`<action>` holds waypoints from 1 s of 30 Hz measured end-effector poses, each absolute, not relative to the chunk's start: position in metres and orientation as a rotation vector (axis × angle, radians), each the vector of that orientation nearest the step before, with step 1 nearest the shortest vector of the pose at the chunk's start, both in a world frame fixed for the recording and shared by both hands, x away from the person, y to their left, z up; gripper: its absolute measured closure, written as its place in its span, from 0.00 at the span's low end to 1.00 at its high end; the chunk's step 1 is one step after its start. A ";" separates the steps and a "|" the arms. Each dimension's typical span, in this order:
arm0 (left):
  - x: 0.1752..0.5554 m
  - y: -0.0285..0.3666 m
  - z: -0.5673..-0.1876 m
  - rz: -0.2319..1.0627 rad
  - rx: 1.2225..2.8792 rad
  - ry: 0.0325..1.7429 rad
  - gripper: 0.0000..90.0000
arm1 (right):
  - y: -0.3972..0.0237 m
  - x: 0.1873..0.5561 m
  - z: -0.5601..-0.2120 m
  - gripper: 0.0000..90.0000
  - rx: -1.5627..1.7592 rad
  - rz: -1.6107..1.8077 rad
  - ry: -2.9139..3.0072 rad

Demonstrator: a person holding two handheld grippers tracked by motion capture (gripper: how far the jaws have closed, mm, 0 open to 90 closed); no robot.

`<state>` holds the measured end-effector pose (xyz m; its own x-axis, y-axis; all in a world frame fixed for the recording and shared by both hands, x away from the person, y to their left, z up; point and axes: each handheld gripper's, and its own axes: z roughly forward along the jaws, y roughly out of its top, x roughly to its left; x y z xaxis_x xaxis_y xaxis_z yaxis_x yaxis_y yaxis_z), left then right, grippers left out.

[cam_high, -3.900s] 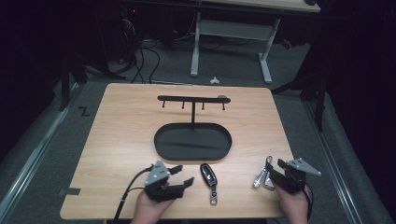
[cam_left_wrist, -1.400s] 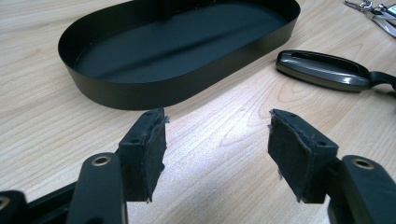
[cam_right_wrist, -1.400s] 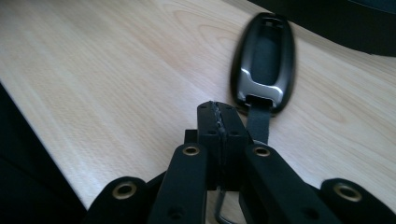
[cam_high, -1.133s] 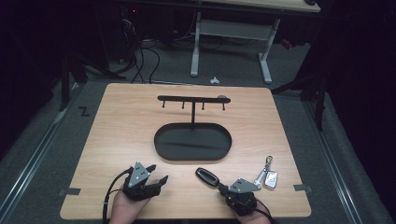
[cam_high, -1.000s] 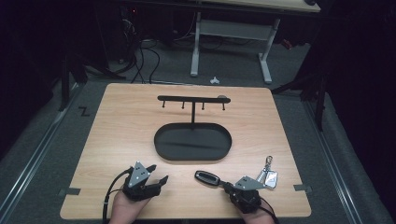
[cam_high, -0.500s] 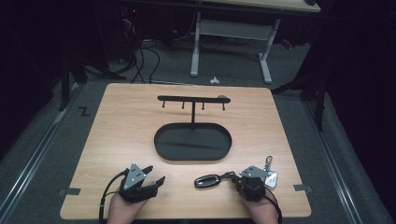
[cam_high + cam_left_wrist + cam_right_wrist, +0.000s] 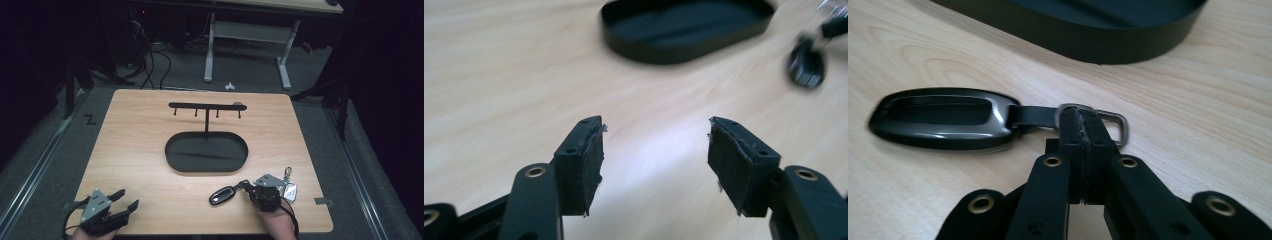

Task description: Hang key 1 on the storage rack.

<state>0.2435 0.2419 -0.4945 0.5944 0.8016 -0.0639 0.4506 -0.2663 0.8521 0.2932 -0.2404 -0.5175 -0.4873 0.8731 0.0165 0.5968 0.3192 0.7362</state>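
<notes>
A black key fob (image 7: 222, 195) lies flat on the wooden table near the front edge, with a short strap and a metal ring (image 7: 1115, 122) at its right end. My right gripper (image 7: 248, 187) is shut on that ring, its jaws pressed together over the ring next to the strap (image 7: 1082, 120). The fob (image 7: 943, 117) stretches left from the jaws. My left gripper (image 7: 125, 199) rests at the front left corner, open and holding nothing (image 7: 654, 150). Far right in its view the fob (image 7: 806, 67) appears blurred.
A black oval tray (image 7: 200, 155) sits mid-table with a T-shaped hook stand (image 7: 206, 106) rising from its back edge. A bunch of silver keys (image 7: 288, 189) lies just right of my right hand. The tray wall (image 7: 1088, 40) is close behind the fob.
My right gripper came from the keys at the far right to the fob and shut on its ring; the fob has swung round to lie sideways. My left gripper drew back to the front left.
</notes>
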 end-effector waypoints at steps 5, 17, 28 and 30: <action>0.236 0.266 -0.488 0.509 1.891 1.041 0.44 | -0.226 0.283 -0.511 1.00 1.234 1.007 2.222; 0.285 0.221 -0.494 0.454 1.786 1.083 0.42 | -0.165 0.274 -0.516 1.00 0.996 1.008 2.358; 0.299 0.179 -0.508 0.480 1.837 1.035 0.40 | -0.175 0.262 -0.516 1.00 1.007 1.000 2.374; 0.297 0.180 -0.515 0.499 1.863 1.041 0.40 | -0.179 0.259 -0.517 1.00 1.009 0.992 2.369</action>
